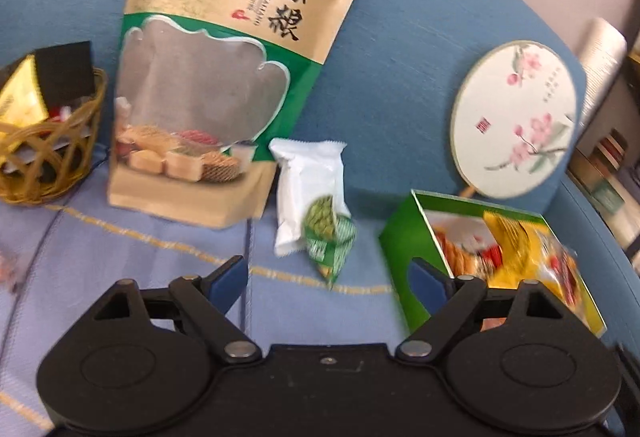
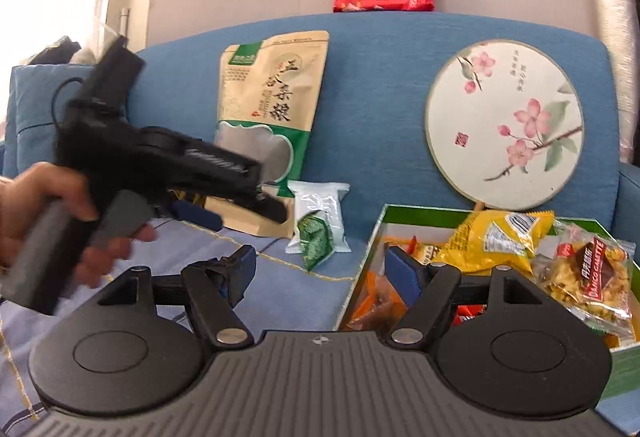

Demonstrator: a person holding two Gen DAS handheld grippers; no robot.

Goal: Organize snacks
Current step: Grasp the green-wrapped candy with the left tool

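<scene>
Snacks: one white packet (image 1: 308, 193) and one green packet (image 1: 330, 237) touching on the sofa (image 1: 400, 57), beside the green box (image 2: 374, 237) (several packets inside); left gripper (image 1: 328, 281) and right gripper (image 2: 320, 269) jaws both spread, empty.

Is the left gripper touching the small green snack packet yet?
Apart. The left wrist view shows blue cushion between the open left gripper and the small green snack packet.
</scene>
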